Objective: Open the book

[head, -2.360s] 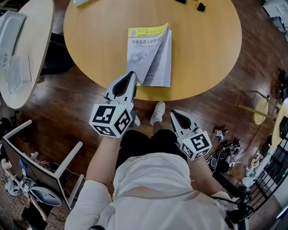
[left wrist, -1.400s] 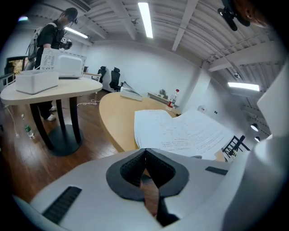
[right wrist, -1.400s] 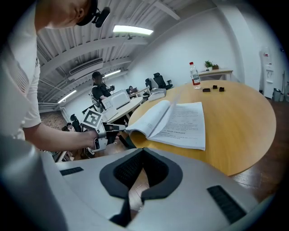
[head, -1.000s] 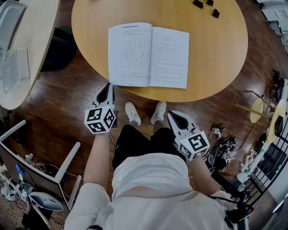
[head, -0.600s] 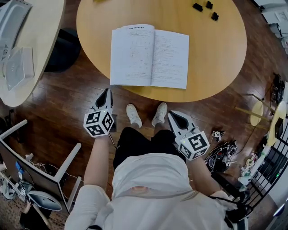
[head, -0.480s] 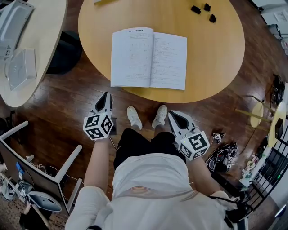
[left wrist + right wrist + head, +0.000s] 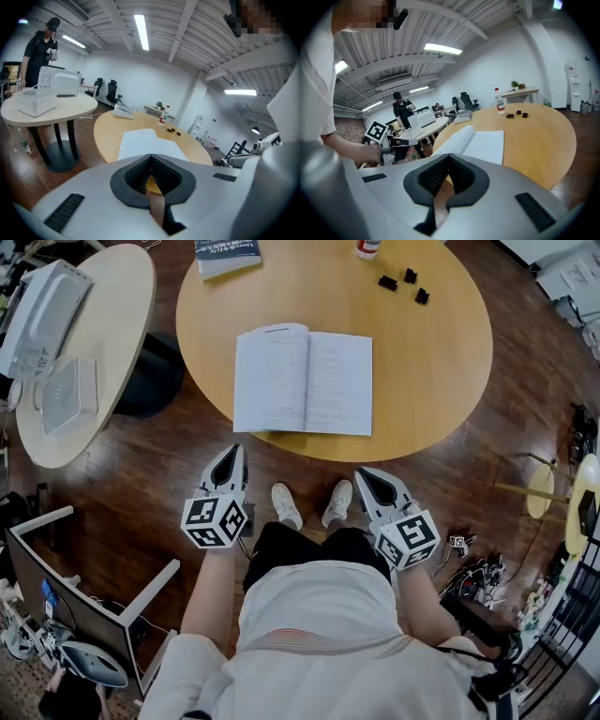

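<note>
The book [image 7: 303, 379] lies open and flat on the round wooden table [image 7: 441, 371], white pages up, near the table's front edge. Both grippers hang off the table, over the floor by the person's knees. My left gripper [image 7: 232, 452] is shut with nothing in it, its tip just short of the table edge, below the book's left corner. My right gripper [image 7: 362, 473] is shut and empty too, below the book's right page. The book [image 7: 143, 143] shows beyond the closed jaws in the left gripper view, and the book [image 7: 480, 140] likewise in the right gripper view.
A second book [image 7: 228, 254], a bottle [image 7: 367, 247] and small black pieces [image 7: 403, 283] sit at the table's far side. Another round table [image 7: 112, 381] with white boxes [image 7: 47, 310] stands at left. A person [image 7: 40, 47] stands behind it. Cables [image 7: 469, 568] lie on the floor at right.
The book, then half open with my left gripper at its pages, now lies fully open. Both grippers have drawn back off the table and risen.
</note>
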The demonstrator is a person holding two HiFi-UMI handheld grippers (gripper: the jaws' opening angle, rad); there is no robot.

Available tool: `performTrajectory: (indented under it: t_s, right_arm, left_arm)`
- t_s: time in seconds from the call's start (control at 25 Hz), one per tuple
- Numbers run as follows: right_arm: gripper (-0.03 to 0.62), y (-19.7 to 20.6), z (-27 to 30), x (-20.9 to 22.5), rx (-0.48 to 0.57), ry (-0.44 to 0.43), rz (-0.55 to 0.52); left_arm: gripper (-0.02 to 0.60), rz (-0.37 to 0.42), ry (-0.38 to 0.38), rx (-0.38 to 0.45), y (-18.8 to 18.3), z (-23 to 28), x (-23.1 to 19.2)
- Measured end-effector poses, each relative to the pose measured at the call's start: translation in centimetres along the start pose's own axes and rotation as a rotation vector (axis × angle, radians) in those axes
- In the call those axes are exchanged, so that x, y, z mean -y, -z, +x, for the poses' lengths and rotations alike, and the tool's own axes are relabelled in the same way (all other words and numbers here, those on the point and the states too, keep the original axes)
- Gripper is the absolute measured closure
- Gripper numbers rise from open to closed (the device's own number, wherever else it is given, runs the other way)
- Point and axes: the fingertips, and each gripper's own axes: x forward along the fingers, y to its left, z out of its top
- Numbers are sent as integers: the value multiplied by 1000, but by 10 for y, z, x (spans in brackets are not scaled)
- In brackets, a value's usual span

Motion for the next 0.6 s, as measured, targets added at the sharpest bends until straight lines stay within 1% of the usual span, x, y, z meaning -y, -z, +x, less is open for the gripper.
performTrajectory:
  t_s: [0.2,0.36,0.4,0.52,0.6]
  right_arm:
    - [591,-21,-21,1,55,-29,-30]
    - [589,-36,-38,-4,94,-79,-64]
    - [591,-41,-42,-6,106,-92,-78]
    - [591,-59,-55,-9,151,-107,-111]
    - [591,-71,-63,-9,184,-98,-124]
  left_arm:
    - [569,80,36,93,-39,-20,51]
    - [569,188,45,189,-72,-44,102]
    - [569,197,52,215,-79,-51,114]
    - [569,164,111,280,-94,-69,147]
    - [569,179,138,311,-103,-78,165]
